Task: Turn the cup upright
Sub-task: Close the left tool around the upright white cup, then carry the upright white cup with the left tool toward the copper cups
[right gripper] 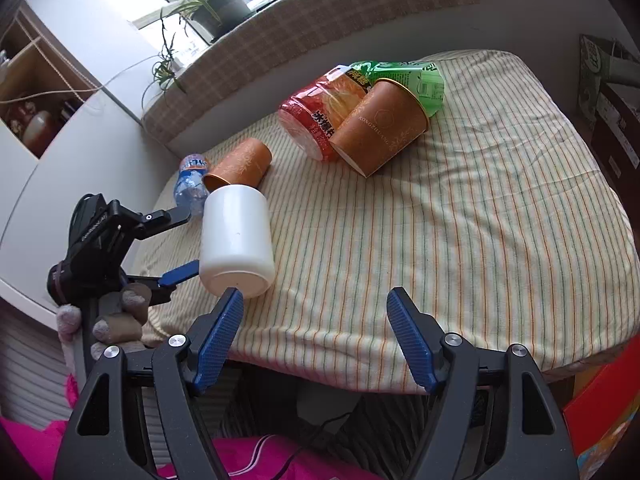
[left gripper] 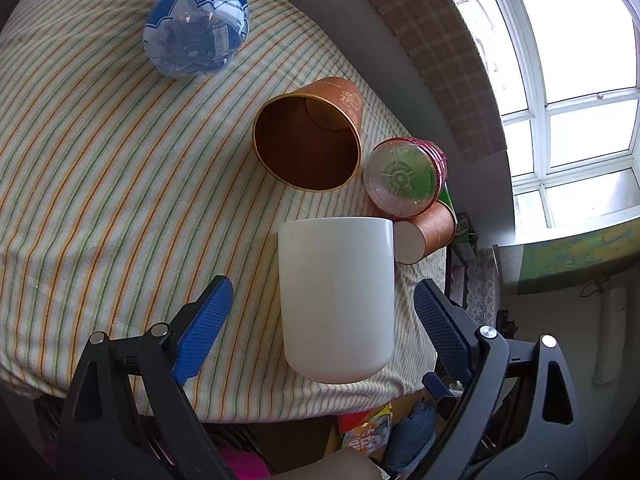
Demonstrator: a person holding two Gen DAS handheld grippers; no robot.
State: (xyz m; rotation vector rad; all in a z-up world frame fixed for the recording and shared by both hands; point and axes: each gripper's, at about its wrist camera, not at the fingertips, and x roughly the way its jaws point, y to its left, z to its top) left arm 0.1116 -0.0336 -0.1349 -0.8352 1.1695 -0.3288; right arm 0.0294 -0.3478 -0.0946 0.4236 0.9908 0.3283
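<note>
The white cup [left gripper: 337, 300] lay on its side near the front edge of the worktop, on the striped tablecloth [left gripper: 100, 184], its flat base turned toward the person and its mouth pointing away. The left tool [left gripper: 323, 322] sat around it with jaws apart, one blue pad [left gripper: 204, 326] on each flank of the cup and a visible gap on both sides, so nothing gripped it. From the right wrist view the same cup [right gripper: 237, 240] showed with the left tool [right gripper: 182, 240] straddling it, held by a gloved hand [right gripper: 116, 316]. The right tool [right gripper: 316, 336] hung over the worktop's front edge, jaws wide apart and holding nothing, just beside the cup's base.

Beyond the cup lay an orange paper cup [left gripper: 308, 136] on its side with its mouth facing the left camera, a second orange paper cup [left gripper: 426, 236], a red-labelled bottle [left gripper: 404, 176] and a blue-labelled water bottle [left gripper: 198, 20].
</note>
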